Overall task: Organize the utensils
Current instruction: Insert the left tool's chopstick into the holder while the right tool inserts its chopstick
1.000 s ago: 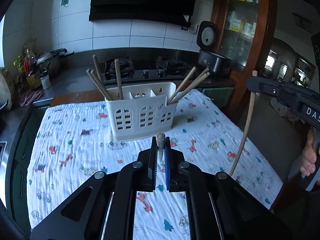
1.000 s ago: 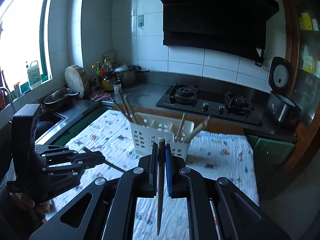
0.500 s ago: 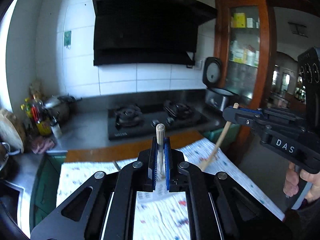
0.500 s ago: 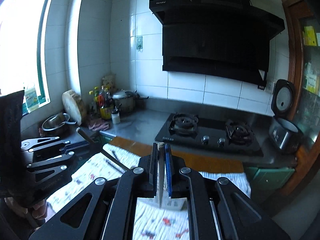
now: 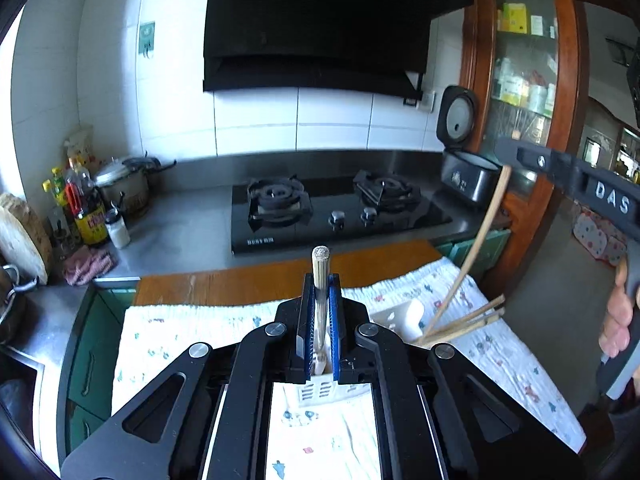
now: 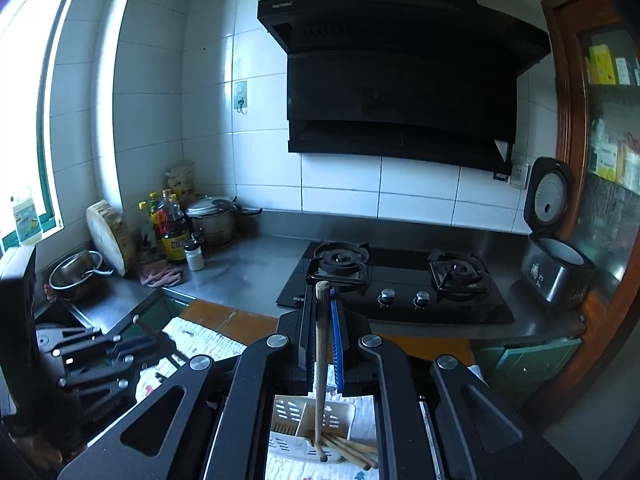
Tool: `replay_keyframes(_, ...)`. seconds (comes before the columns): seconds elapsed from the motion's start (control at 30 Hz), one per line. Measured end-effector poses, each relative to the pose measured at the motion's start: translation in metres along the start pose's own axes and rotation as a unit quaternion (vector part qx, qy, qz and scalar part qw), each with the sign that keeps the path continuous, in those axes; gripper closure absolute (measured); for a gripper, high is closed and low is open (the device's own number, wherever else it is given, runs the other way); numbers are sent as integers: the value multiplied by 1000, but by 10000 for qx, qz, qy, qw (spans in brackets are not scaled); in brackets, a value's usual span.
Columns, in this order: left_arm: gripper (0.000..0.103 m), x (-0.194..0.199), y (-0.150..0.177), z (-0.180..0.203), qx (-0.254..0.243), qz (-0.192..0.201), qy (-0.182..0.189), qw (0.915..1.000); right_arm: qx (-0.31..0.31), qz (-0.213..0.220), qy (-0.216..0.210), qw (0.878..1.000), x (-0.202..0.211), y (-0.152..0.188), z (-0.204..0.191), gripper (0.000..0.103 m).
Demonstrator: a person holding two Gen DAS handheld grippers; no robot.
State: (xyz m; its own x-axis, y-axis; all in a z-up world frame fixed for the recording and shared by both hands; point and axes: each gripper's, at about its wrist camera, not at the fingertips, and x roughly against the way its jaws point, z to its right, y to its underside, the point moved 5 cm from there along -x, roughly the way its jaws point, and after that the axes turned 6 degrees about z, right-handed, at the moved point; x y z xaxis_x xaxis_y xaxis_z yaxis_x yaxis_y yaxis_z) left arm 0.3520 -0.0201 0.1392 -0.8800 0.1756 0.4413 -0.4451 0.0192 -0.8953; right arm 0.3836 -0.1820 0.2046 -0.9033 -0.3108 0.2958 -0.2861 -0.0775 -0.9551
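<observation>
Both grippers are up over the cloth-covered counter (image 5: 168, 332). The left gripper (image 5: 321, 320) is clenched on an upright chopstick (image 5: 320, 280), its blunt top poking above the blue pads, with the white utensil caddy (image 5: 400, 314) showing just behind and below. The right gripper (image 6: 323, 336) is grasping another chopstick (image 6: 321, 360) that hangs straight down, its lower tip over the caddy's (image 6: 340, 408) right-hand compartment; whether it touches the bottom I cannot tell. Several chopsticks (image 6: 352, 450) already lean out of that compartment over the right rim. The caddy sits towards the right side of the cloth, with open patterned fabric to its left. Beyond the cloth's far edge runs a strip of bare wood (image 5: 248, 280), then the steel worktop and the black gas hob (image 5: 332, 208)
</observation>
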Motion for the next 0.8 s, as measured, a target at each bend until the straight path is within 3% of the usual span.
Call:
replay_keyframes(0.43,98,-29,32,-11,118,-437,79,9989,-1,-269,99,9996,-32,37,6,96)
replay_keyframes(0.8,97,-34,35,-10,98,-491,78,9987,-22,-658,73,9978,-45,72,9,96)
